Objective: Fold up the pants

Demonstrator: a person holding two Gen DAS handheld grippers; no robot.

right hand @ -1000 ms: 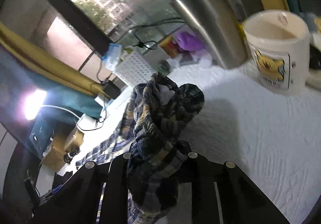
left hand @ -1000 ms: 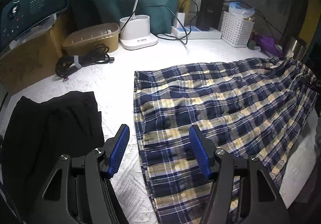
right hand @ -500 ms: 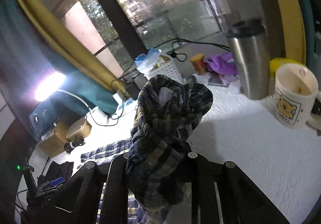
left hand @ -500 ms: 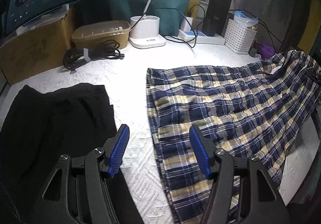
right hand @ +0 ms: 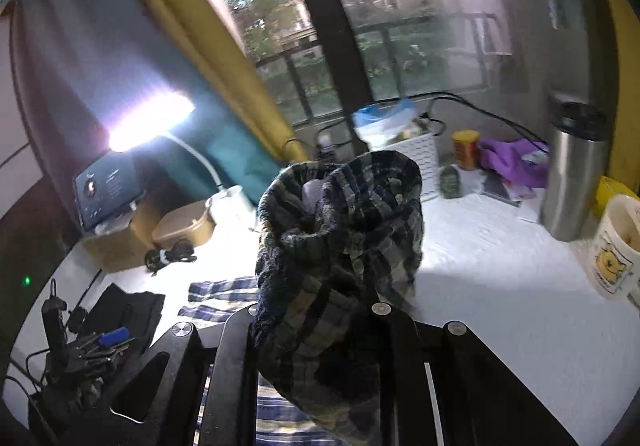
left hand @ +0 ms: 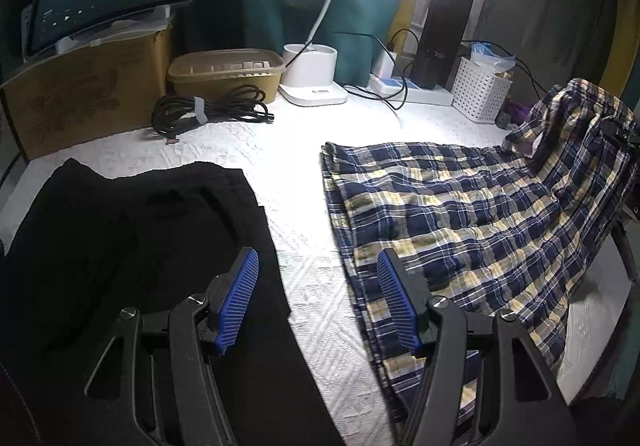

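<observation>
Raised since a second ago, the right gripper [right hand: 316, 330] carries the bunched waistband of the plaid pants [right hand: 340, 246] higher above the white textured cover [right hand: 500, 306].

Its jaws are clamped on that gathered cloth. Only the right wrist view shows the steel tumbler [right hand: 572, 174] and bear mug [right hand: 616, 250]. In the left wrist view the left gripper [left hand: 318, 302] hangs open and empty, ribbed blue pads [left hand: 236, 306] apart, between the black garment [left hand: 132, 246] and the pants' flat legs [left hand: 460, 222], which slope up rightward.

Bunched plaid pants [right hand: 340, 246] in right hand-held gripper [right hand: 320, 330]
</observation>
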